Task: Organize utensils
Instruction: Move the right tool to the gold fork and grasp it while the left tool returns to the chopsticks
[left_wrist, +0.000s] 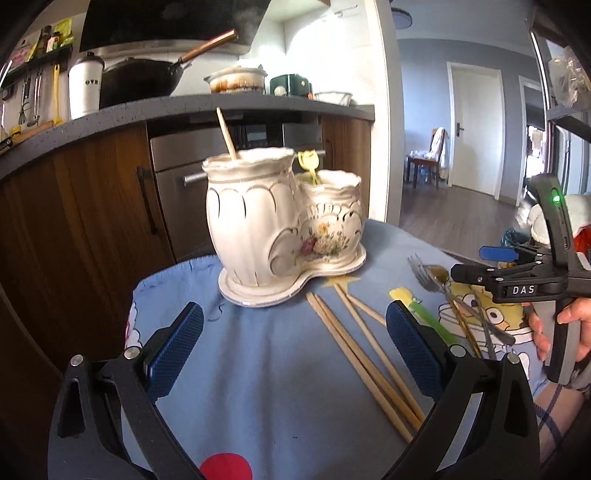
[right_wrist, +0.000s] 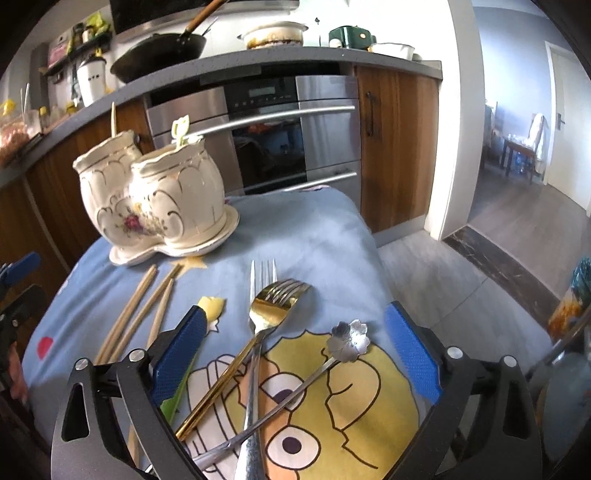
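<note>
Both grippers, left (left_wrist: 295, 347) and right (right_wrist: 295, 354), hover with fingers apparently spread above the cloth (left_wrist: 266, 362).

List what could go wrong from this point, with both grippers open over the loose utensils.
1. The gold fork, silver fork and flower spoon lie crossed, so the open right gripper may lift or drag more than one.
2. The chopsticks lie tightly bunched; the left gripper could grab several or scatter them.
3. The ceramic holder looks tall; a nudge while inserting could tip it.
</note>
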